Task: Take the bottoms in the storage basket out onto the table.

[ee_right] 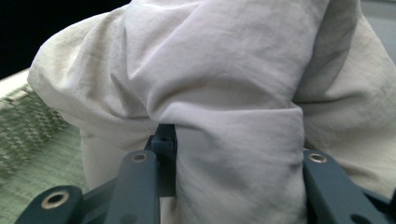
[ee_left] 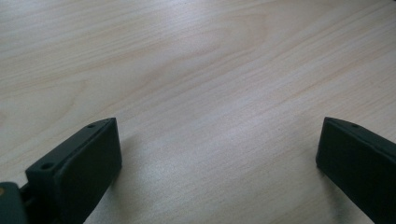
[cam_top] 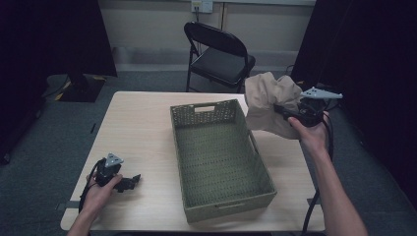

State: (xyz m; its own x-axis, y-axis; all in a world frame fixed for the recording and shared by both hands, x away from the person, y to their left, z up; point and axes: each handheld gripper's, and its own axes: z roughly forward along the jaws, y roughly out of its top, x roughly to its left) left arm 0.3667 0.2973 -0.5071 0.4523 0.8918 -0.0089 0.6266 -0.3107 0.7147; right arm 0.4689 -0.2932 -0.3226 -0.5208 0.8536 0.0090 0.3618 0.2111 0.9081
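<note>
right gripper (cam_top: 287, 114): pinched bunched cloth (cam_top: 268, 102)
left gripper (cam_top: 129, 182): spread, idle
risk: cloth perhaps snagged basket (cam_top: 211, 111) rim; loose folds

Beige cloth (cam_top: 268, 101): crumpled, bunched into a loose bundle, heavily creased. It is held off the tabletop, in the air just past the far right corner of the green woven basket (cam_top: 219, 162), and is clamped between the jaws of the right gripper (cam_top: 282, 110). In the right gripper view a thick fold of cloth (ee_right: 233, 116) is seen pinched between the two jaws, the rest billowing above and to both sides. Fabric is plain and matte, with no print seen. The basket's weave is glimpsed below it at left.
</note>
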